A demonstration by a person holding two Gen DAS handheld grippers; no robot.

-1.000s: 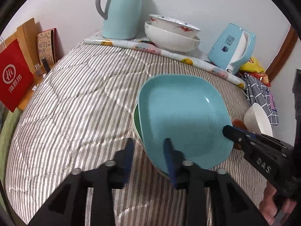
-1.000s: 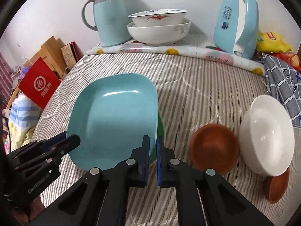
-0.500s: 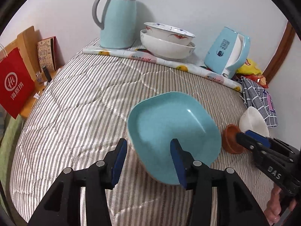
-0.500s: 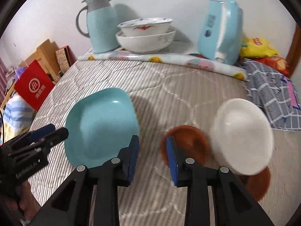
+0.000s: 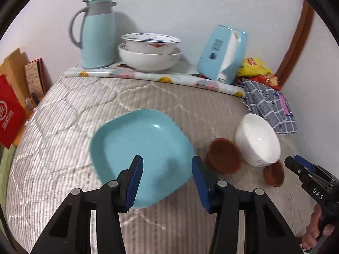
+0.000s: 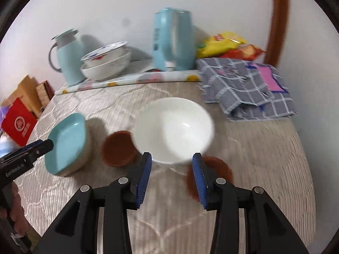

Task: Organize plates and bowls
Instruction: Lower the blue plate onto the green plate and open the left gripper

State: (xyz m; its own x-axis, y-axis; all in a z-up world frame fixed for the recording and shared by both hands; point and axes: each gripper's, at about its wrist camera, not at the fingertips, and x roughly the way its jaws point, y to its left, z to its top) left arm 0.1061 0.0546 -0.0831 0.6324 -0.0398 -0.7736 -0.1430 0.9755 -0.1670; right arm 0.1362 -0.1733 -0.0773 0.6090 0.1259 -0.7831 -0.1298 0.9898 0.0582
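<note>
The right tongs (image 6: pixel 171 177), gaping wide and empty, are facing the glossy white round bowl (image 6: pixel 173 129) lying just ahead.

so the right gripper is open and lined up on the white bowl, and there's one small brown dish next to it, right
Nearly. The right gripper is open and lined up on the white bowl, but there are two small brown dishes, not one: the left brown dish and the right brown dish, as the right wrist view shows.
</note>
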